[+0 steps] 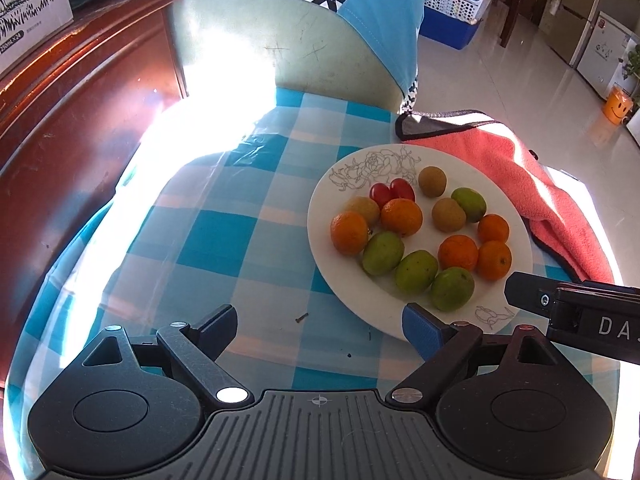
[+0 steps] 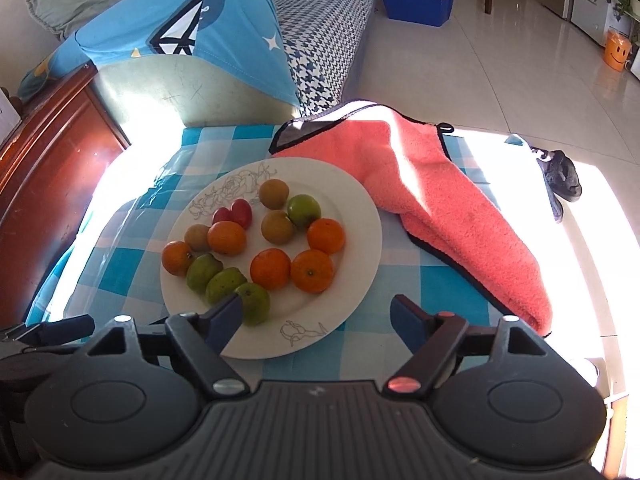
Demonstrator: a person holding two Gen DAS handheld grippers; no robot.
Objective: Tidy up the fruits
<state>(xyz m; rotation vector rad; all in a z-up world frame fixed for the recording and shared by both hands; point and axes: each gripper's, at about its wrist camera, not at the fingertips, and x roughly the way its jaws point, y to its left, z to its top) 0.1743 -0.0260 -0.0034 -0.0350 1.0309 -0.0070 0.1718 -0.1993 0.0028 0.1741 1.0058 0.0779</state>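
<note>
A white plate with a line-drawn flower holds several oranges, green fruits, brown kiwis and two red tomatoes. It rests on a blue checked tablecloth. My left gripper is open and empty, just left of the plate's near rim. My right gripper is open and empty over the plate's near rim; its left finger is by a green fruit. The right gripper also shows in the left wrist view.
A pink towel lies right of the plate. A dark wooden cabinet stands at the left. A chair with blue cloth is behind the table. A small screw lies on the cloth.
</note>
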